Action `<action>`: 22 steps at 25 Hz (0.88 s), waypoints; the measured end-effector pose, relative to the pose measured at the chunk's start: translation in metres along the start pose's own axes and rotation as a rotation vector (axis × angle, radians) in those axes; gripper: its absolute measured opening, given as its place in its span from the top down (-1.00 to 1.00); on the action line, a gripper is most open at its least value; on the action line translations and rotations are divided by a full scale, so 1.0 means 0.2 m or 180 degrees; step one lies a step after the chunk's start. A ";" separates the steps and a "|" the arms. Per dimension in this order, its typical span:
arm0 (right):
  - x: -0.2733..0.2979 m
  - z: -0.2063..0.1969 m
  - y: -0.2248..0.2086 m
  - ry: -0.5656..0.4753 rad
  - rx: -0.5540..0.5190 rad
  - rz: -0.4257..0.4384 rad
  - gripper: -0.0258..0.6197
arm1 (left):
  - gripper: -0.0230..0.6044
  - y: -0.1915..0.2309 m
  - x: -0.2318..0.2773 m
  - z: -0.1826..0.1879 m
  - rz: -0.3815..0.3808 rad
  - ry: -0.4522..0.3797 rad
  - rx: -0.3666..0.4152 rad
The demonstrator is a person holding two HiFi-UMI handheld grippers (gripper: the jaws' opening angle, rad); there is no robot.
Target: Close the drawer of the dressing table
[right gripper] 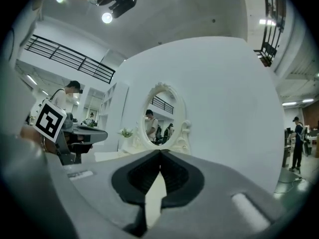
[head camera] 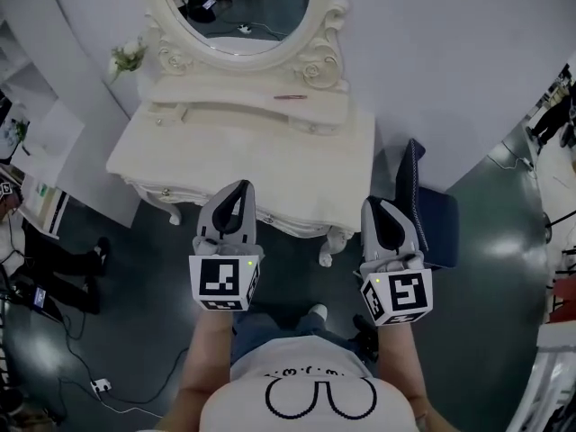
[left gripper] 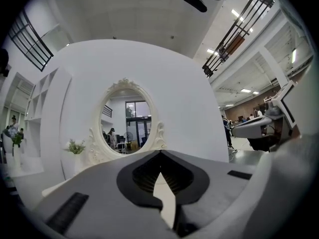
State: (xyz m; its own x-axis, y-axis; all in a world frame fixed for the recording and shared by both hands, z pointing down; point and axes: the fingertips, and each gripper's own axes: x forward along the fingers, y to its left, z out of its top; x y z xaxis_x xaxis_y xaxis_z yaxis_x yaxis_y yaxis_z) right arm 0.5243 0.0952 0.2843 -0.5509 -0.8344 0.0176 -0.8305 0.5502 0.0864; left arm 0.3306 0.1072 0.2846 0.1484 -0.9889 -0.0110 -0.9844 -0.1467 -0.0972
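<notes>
The white dressing table (head camera: 225,142) with its oval mirror (head camera: 238,7) stands in front of me. Its carved front edge (head camera: 279,226) carries a small knob (head camera: 165,192); I cannot tell whether the drawer stands out. My left gripper (head camera: 241,187) hovers over the front edge, shut and empty. My right gripper (head camera: 373,203) hangs just past the table's right front corner, also shut with nothing in it. In the left gripper view the left gripper (left gripper: 160,152) has its jaw tips meeting below the mirror (left gripper: 127,126). The right gripper view shows the right gripper (right gripper: 160,152) with its tips together the same way.
A dark blue chair (head camera: 430,219) stands right of the table, close to my right gripper. A white shelf unit (head camera: 40,151) stands at the left, with a person's dark legs (head camera: 63,273) on the floor. Cables and a power strip (head camera: 99,386) lie at lower left. Flowers (head camera: 127,58) sit beside the mirror.
</notes>
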 end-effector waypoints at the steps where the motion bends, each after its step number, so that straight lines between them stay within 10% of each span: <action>1: 0.04 0.00 0.05 0.0009 0.0016 0.0028 0.93 | 0.93 0.06 -0.01 -0.01 0.0022 0.0007 -0.0005; 22: 0.93 0.04 1.20 0.0189 -0.0031 0.0290 0.92 | 0.93 1.56 -0.24 -0.28 0.0378 0.0194 -0.0222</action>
State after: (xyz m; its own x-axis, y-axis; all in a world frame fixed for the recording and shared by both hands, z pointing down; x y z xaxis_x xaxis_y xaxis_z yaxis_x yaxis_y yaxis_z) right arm 0.2211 0.0728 0.3008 -0.6181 -0.7815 0.0847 -0.7762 0.6238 0.0914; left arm 0.0119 0.1085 0.3100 0.0265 -0.9988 0.0422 -0.9992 -0.0278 -0.0294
